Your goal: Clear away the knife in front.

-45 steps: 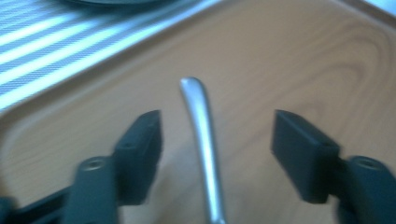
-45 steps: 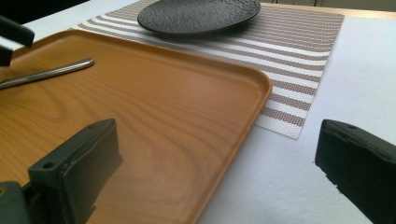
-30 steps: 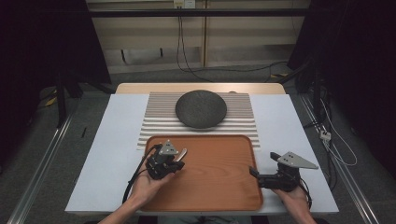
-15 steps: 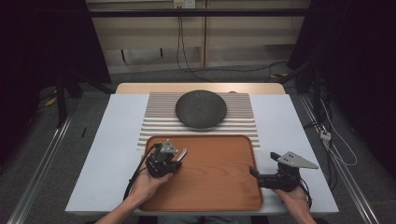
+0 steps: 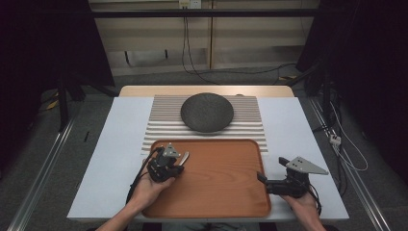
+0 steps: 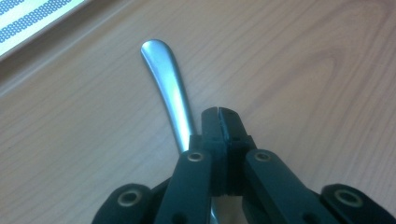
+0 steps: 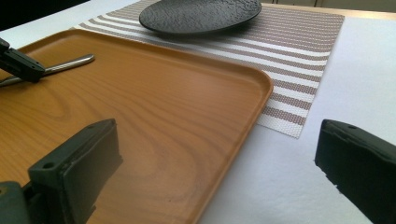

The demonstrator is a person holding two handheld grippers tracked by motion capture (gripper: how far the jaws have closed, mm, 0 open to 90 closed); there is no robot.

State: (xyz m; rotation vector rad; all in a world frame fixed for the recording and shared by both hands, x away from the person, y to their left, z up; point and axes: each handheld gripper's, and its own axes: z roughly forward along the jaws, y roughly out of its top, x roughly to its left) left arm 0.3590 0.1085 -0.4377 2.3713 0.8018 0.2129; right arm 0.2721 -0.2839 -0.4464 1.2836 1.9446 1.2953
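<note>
A silver utensil handle [image 6: 166, 79] lies flat on the wooden tray [image 5: 226, 197], near its left side. My left gripper [image 6: 218, 112] is shut, its two black jaws pressed together with nothing between the tips. The handle runs beside and under its left jaw, and I cannot tell whether they touch. In the high view the left gripper [image 5: 175, 163] hovers low over the tray's left part. My right gripper [image 7: 219, 154] is open and held level, one jaw over the tray's right rim [image 7: 261, 88] and the other over the white table. A dark round plate [image 5: 207, 112] rests on the striped placemat [image 5: 159, 122].
The placemat lies behind the tray on a white tabletop [image 5: 110, 159]. Bare white surface flanks the tray on both sides. Cables [image 5: 187, 53] and dark stands sit on the floor beyond the table's far edge.
</note>
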